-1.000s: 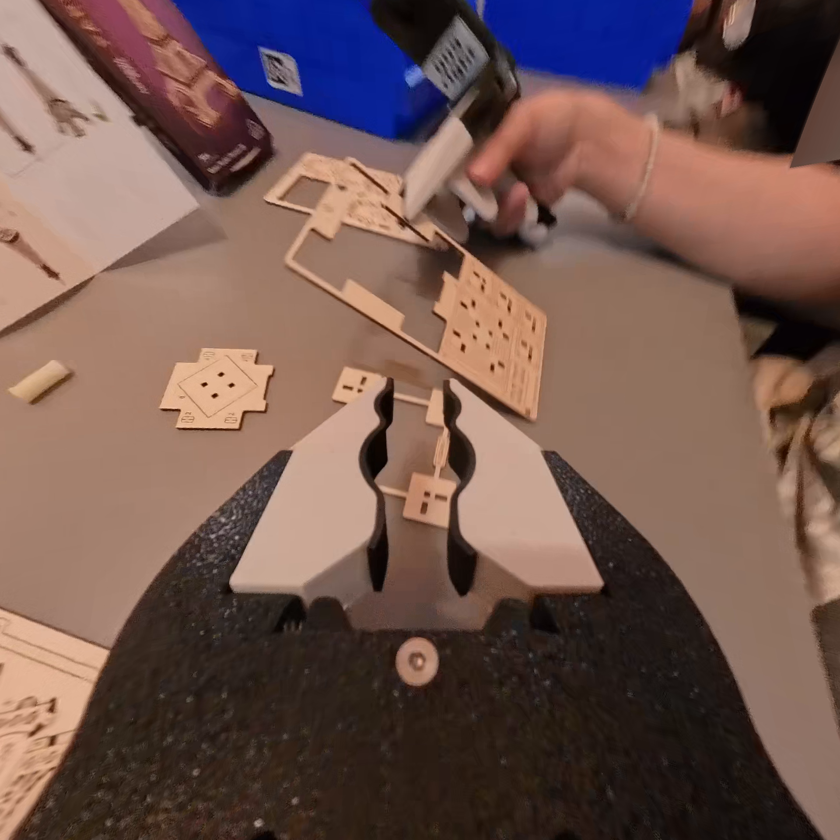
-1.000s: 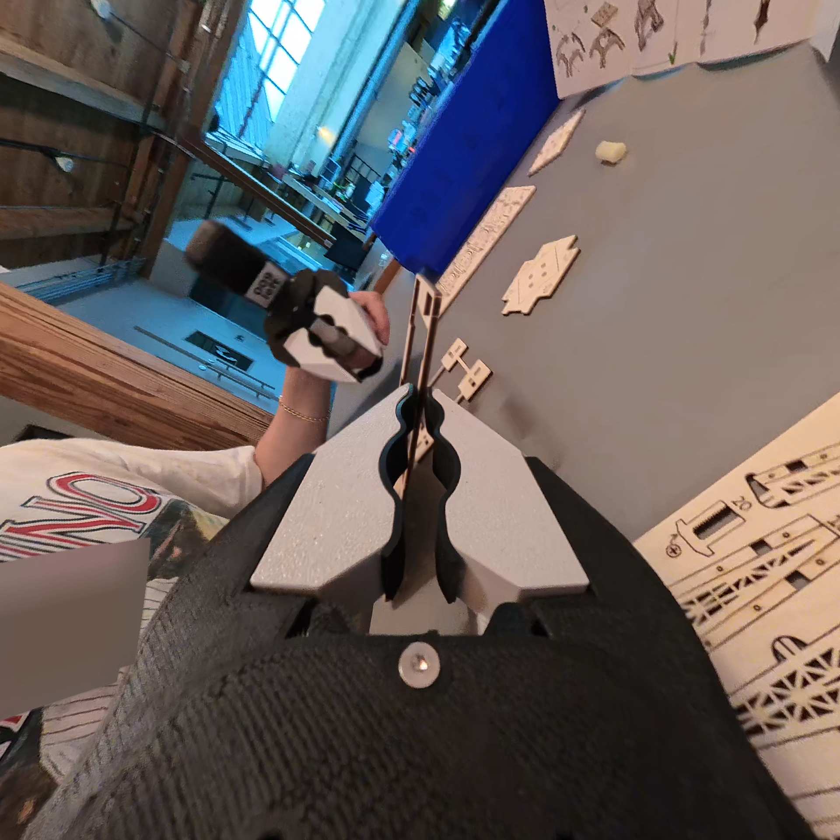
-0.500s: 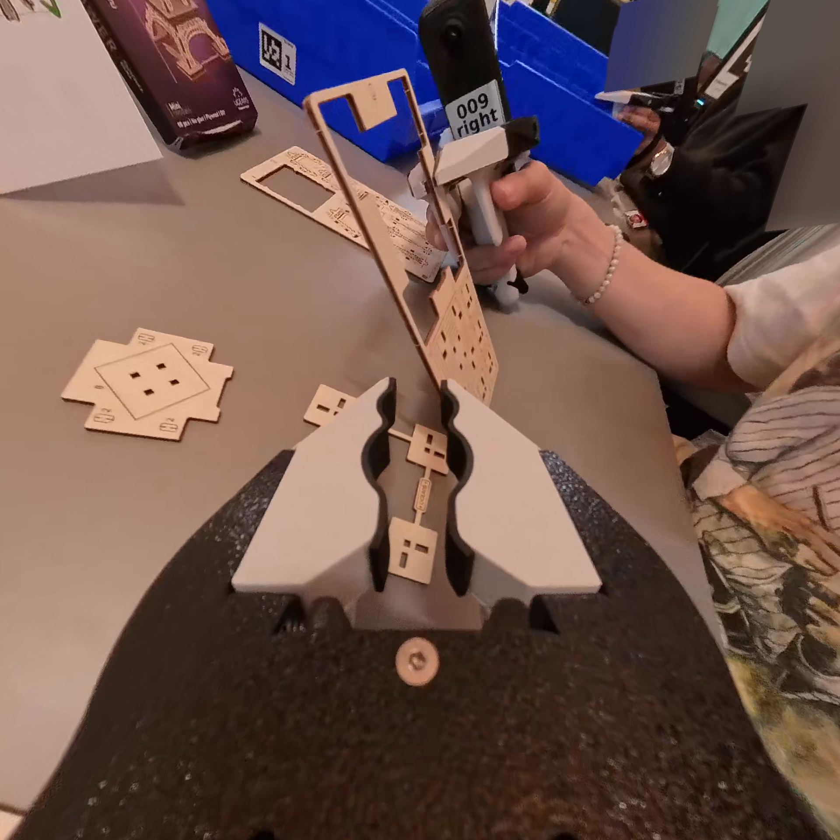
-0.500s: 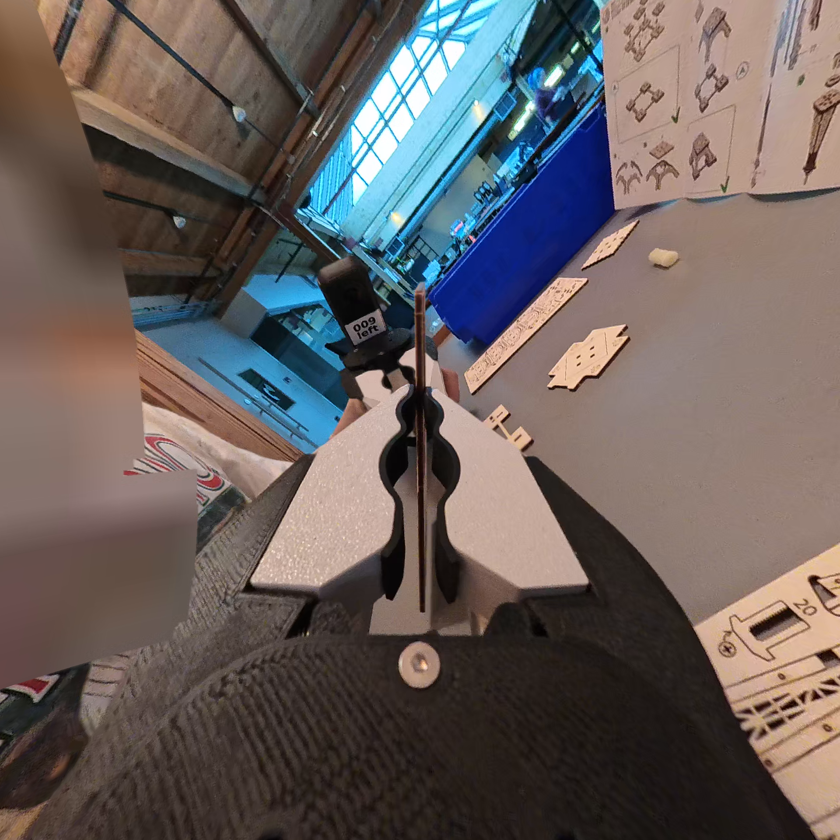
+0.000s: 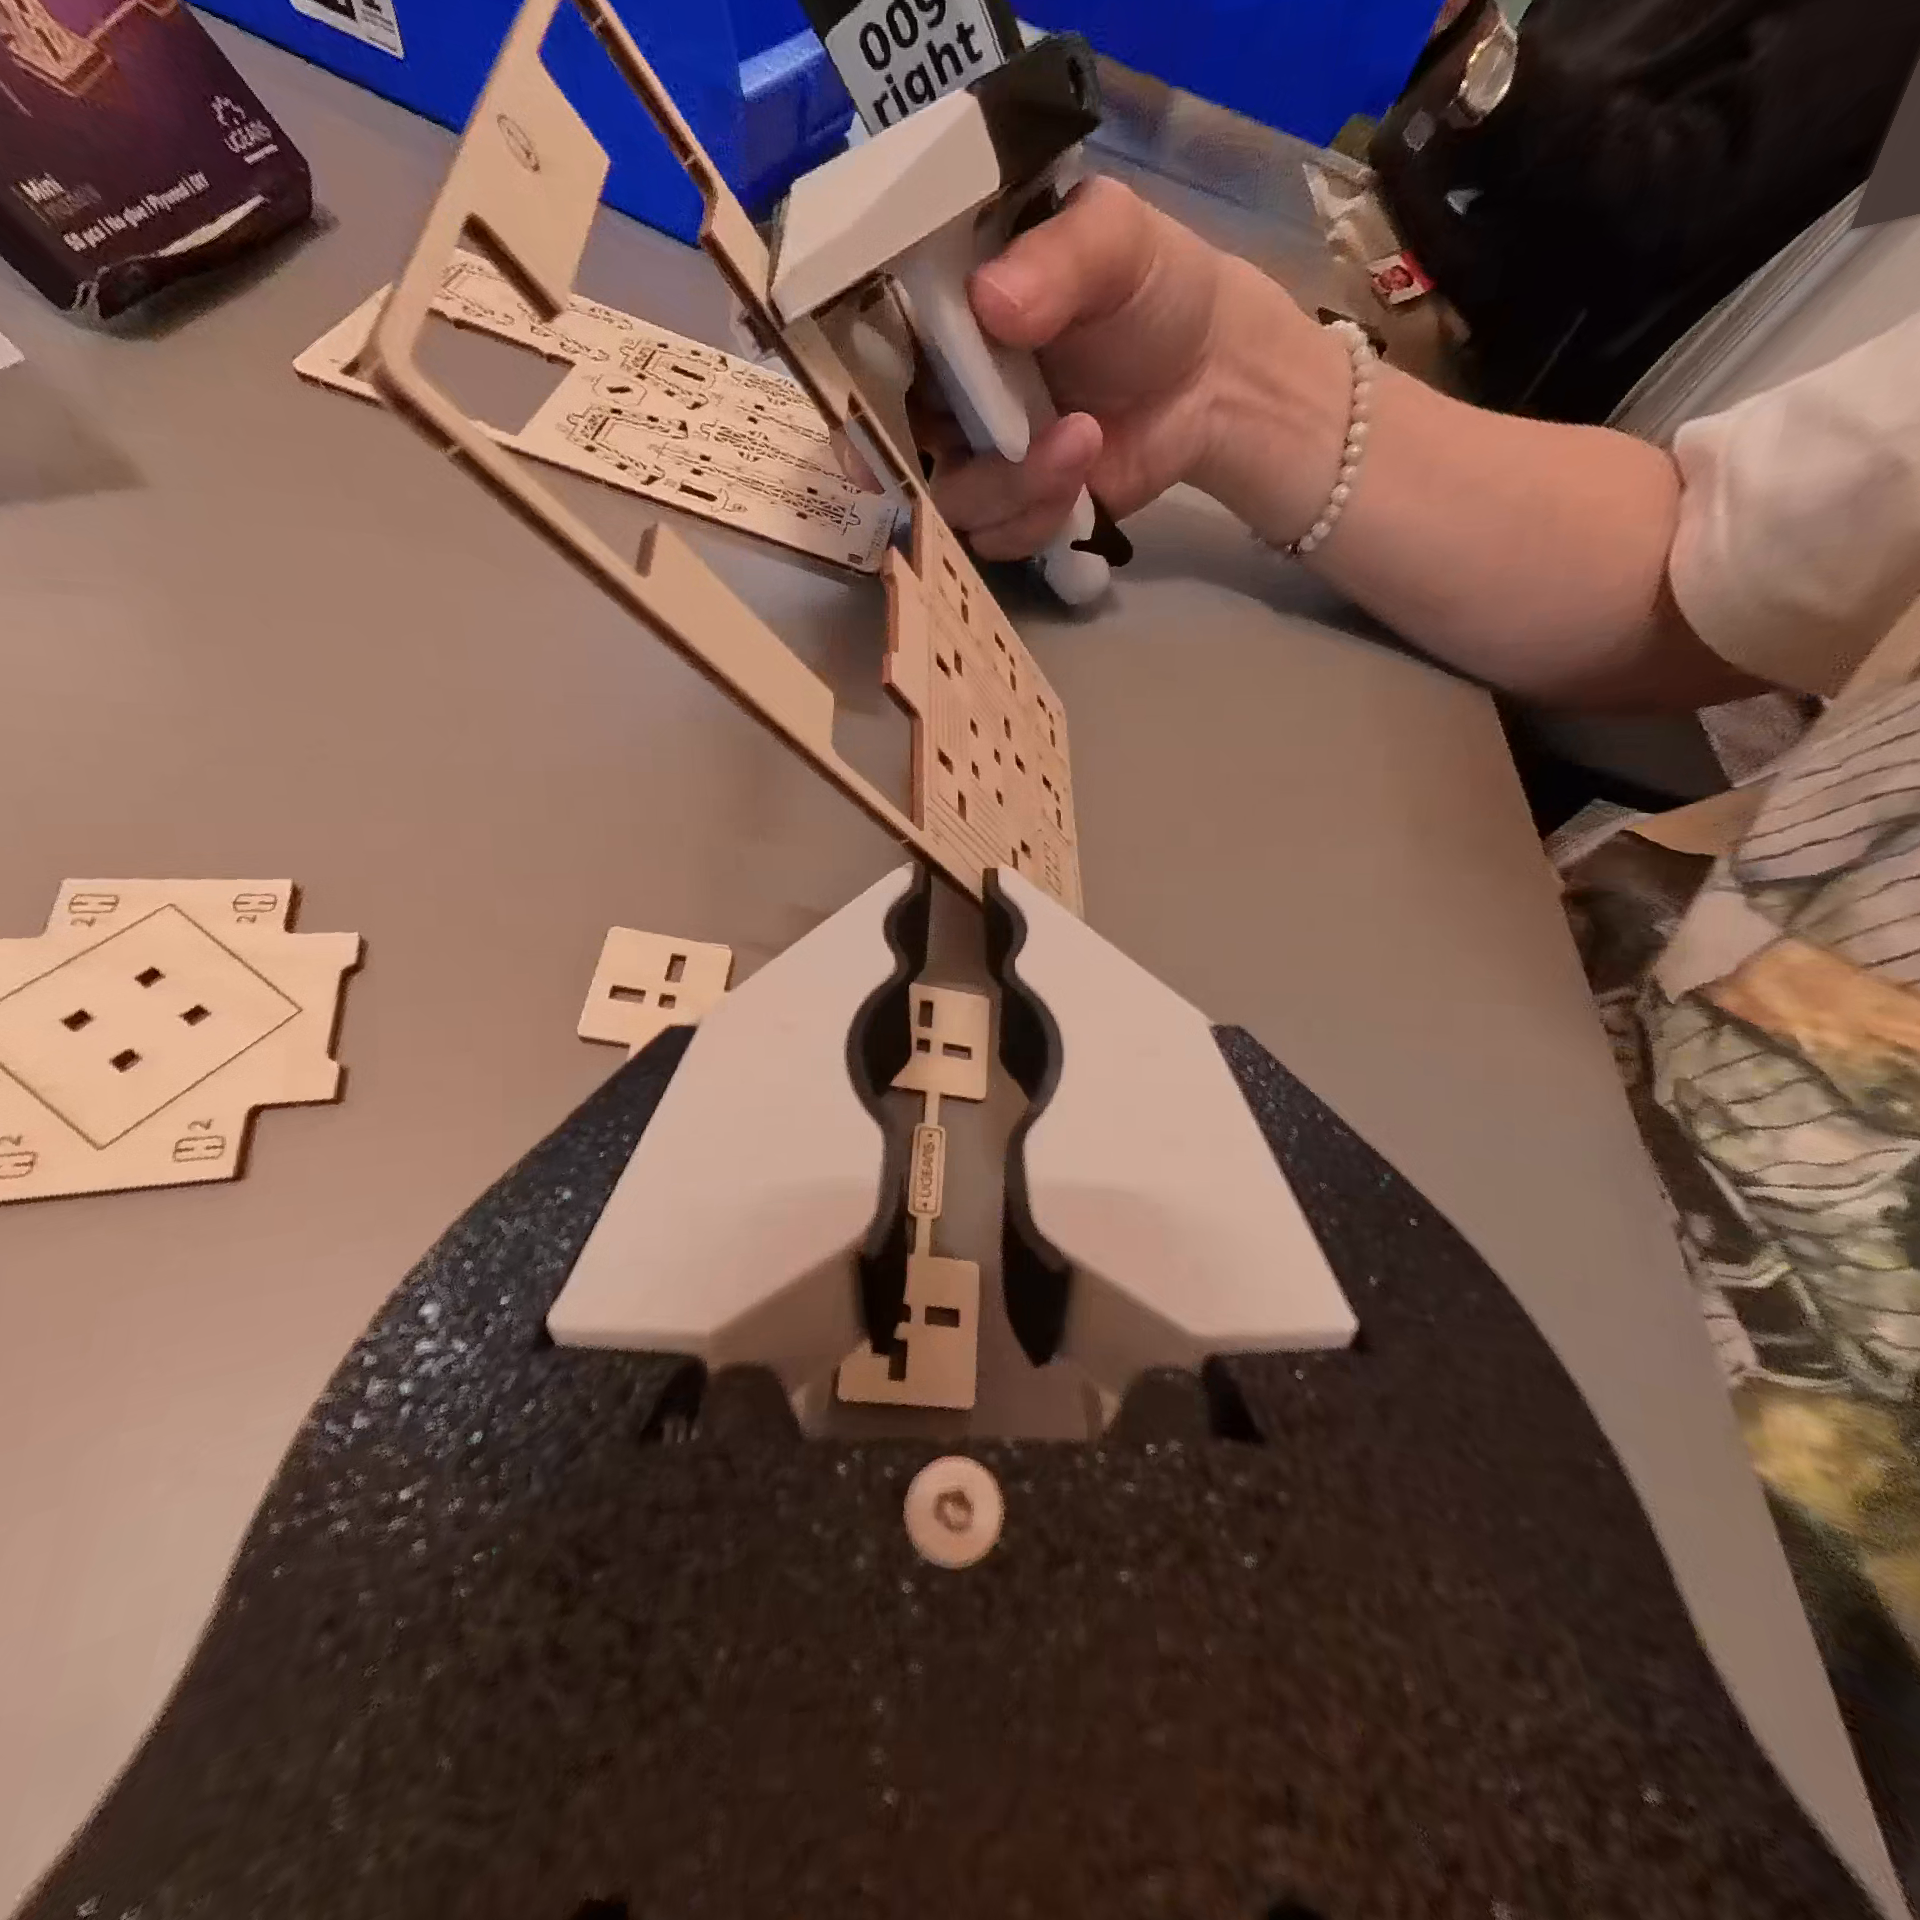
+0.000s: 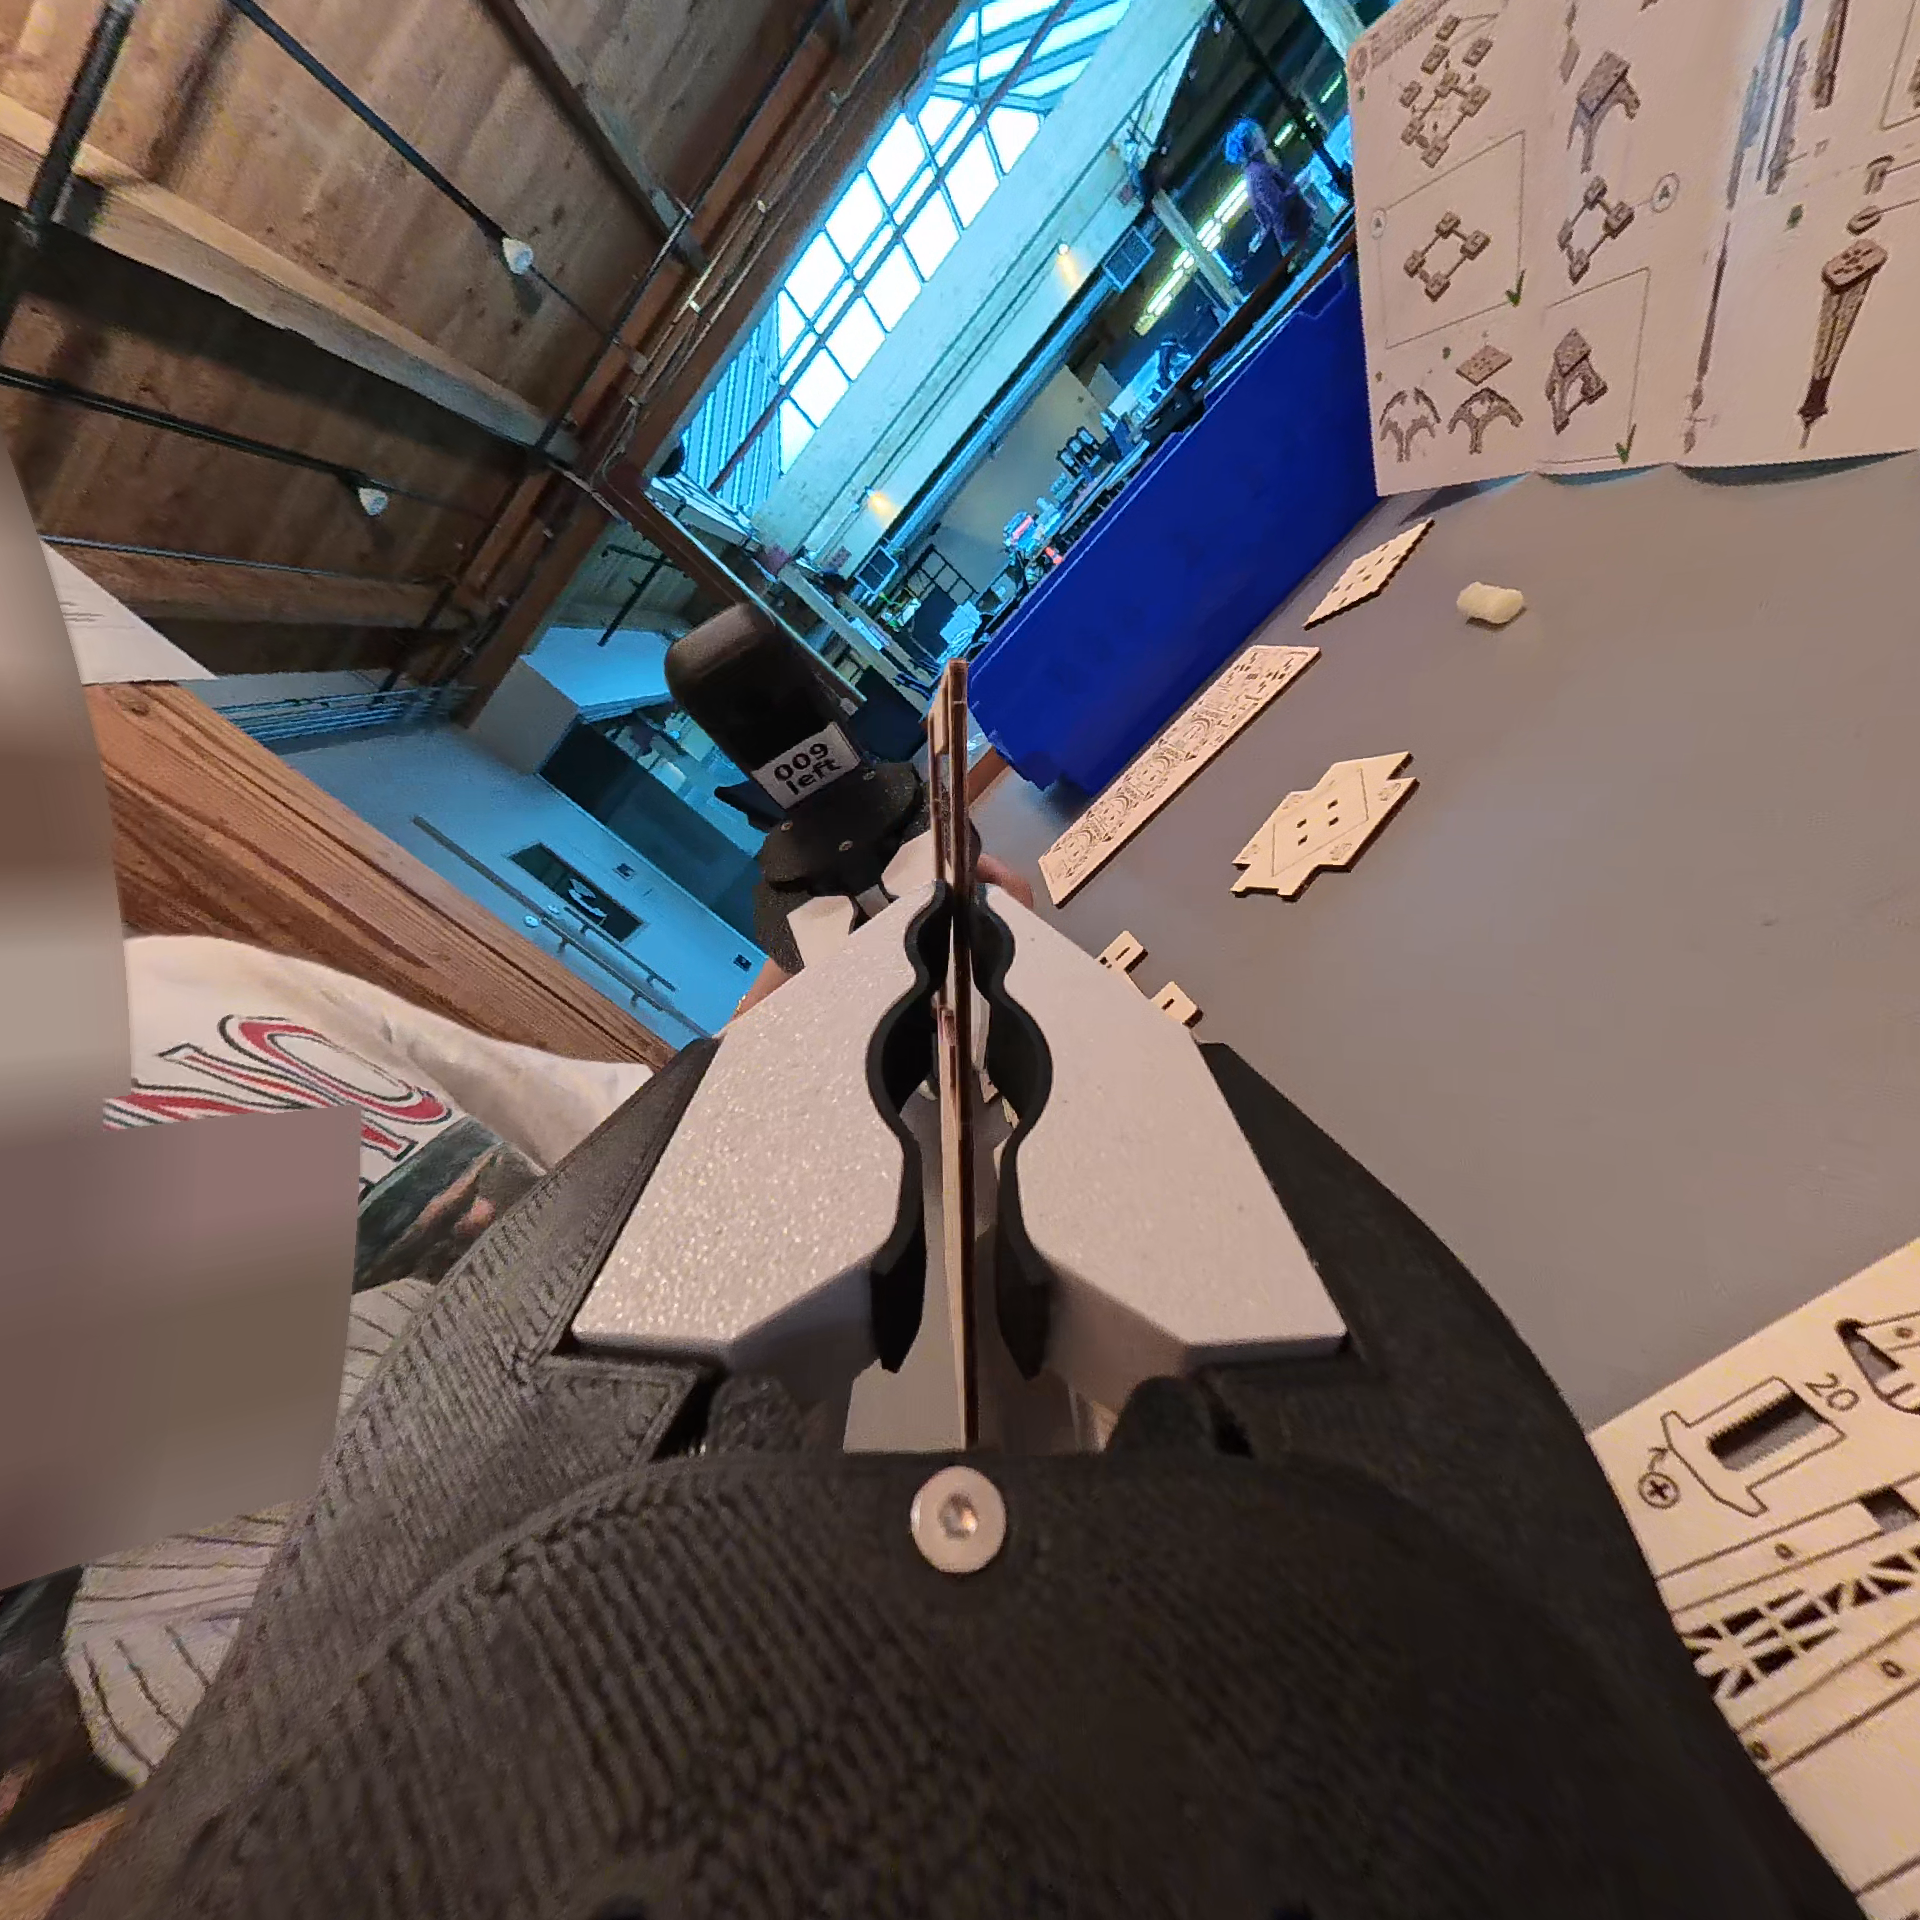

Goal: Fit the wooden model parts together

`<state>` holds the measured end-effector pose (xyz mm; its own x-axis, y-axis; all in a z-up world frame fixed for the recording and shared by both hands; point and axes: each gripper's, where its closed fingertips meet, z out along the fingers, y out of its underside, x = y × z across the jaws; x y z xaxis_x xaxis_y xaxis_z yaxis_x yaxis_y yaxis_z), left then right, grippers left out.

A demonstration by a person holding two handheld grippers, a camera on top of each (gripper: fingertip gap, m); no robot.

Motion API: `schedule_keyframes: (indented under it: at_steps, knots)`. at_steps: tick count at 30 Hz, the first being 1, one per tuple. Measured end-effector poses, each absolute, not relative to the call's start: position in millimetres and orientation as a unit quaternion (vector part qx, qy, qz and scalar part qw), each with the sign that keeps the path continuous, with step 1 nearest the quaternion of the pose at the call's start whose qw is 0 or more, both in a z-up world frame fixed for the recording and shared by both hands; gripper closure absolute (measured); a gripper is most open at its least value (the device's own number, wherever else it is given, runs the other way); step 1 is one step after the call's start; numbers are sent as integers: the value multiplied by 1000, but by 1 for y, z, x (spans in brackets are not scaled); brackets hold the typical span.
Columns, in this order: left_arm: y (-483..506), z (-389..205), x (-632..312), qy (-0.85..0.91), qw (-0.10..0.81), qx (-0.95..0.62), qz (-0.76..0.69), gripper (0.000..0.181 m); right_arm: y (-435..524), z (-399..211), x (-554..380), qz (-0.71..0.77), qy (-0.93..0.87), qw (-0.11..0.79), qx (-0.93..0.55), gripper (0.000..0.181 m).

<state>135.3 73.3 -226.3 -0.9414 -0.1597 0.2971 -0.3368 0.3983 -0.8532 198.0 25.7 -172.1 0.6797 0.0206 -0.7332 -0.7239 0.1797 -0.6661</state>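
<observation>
The right hand-held gripper (image 6: pixel 961 925) is closed on the wooden parts sheet (image 5: pixel 665 582), and this sheet is now lifted from the table (image 5: pixel 312 675) and stands tilted in the air. One second ago it was lying flat near the far edge of the table, beside the second sheet (image 5: pixel 665 416), which stays flat there. In the right wrist view the sheet shows only as a thin edge between the two grey fingers (image 6: pixel 1132 1122), so the grip is along its frame.

The left hand-held gripper (image 5: pixel 956 894) is partly open and holds nothing. It has come closer, and the lower corner of the lifted sheet now reaches just to its fingertips; I cannot tell if they already touch. Under this gripper, on the table, lies a small strip of joined square pieces (image 5: pixel 940 1174), seen through the gap between the fingers. A separate small square piece (image 5: pixel 655 987) and a larger cross-shaped plate (image 5: pixel 156 1029) lie to the left, toward the near edge.

I judge that no parts are fitted together yet. The lifting probably prepares the next step: the left gripper can take the lower part of the sheet, so that pieces can be pressed or broken out. The frame looks thin and may bend or snap if it is pulled hard.
</observation>
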Motion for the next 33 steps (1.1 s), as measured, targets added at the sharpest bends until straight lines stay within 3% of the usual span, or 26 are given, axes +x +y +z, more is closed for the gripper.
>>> schedule_keyframes:
  at_steps: [9,13,19,27,30,33]
  knots:
    - [85,-211,146,-787,125,202,569,181,24,-167,197,288,302,714,-562,177]
    - [94,-206,150,-767,142,233,581,181,26,-189,198,253,319,666,-625,148]
    - [103,-207,150,-736,187,298,579,181,34,-192,184,264,290,646,-655,145]
    - [102,-205,144,-713,215,325,583,181,42,-199,165,273,252,613,-697,162]
    - [97,-203,142,-704,220,326,591,181,40,-198,169,257,251,617,-700,181]
    - [95,-205,146,-703,203,332,595,181,37,-199,170,250,251,615,-704,181]
